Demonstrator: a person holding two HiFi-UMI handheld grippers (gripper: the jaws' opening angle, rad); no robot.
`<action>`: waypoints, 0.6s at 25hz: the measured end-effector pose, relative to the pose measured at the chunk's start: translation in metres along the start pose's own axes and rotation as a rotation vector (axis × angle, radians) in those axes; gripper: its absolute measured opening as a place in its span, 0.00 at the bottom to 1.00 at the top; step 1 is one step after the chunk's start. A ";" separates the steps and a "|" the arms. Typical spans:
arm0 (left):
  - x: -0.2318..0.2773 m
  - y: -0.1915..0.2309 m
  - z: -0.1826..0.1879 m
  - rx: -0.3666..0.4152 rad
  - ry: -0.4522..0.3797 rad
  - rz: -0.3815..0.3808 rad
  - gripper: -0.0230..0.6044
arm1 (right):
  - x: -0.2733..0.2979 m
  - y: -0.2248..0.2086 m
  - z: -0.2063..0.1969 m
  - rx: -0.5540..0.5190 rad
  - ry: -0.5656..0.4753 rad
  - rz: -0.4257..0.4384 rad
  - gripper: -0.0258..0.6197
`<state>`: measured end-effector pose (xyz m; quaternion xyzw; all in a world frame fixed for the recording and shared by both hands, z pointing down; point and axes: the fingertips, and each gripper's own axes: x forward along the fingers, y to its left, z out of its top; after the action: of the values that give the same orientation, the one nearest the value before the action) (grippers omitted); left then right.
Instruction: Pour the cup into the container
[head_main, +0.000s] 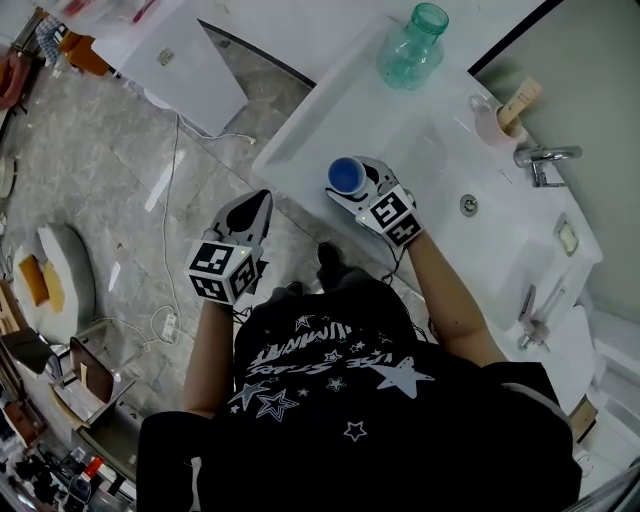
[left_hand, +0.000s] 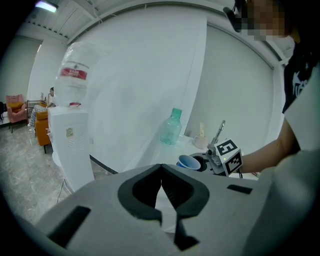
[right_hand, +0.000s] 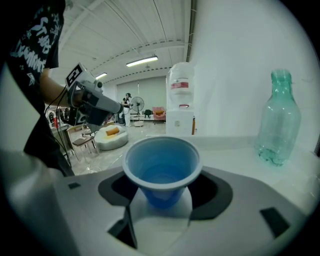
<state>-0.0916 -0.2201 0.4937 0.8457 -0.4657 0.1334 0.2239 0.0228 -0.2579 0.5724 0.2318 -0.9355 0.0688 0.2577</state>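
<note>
A blue plastic cup (head_main: 345, 174) stands upright on the white counter (head_main: 300, 140) near its front edge. My right gripper (head_main: 352, 187) reaches around it, one jaw on each side. In the right gripper view the cup (right_hand: 161, 167) sits between the jaws of the right gripper (right_hand: 160, 202), with thin slivers of counter showing on both sides of its base. A teal plastic bottle (head_main: 412, 48) (right_hand: 278, 122) stands uncapped farther back on the counter. My left gripper (head_main: 262, 200) (left_hand: 161, 172) hangs over the floor left of the counter, shut and empty.
A sink basin (head_main: 467, 204) with a faucet (head_main: 545, 158) lies right of the cup. A pink holder (head_main: 495, 118) stands behind it. A white water dispenser (head_main: 190, 60) stands at the left on the marble floor, where cables (head_main: 165, 190) run.
</note>
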 end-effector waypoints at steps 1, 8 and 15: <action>0.000 -0.001 0.001 0.002 0.000 -0.003 0.06 | -0.002 0.000 0.000 0.001 -0.003 -0.002 0.50; 0.000 -0.004 0.014 0.017 -0.029 -0.021 0.06 | -0.025 -0.009 0.024 0.020 -0.066 -0.041 0.49; 0.003 -0.011 0.034 0.047 -0.068 -0.050 0.06 | -0.068 -0.033 0.053 0.018 -0.097 -0.118 0.49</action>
<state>-0.0800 -0.2347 0.4626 0.8662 -0.4485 0.1096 0.1913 0.0661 -0.2734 0.4921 0.2921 -0.9308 0.0508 0.2137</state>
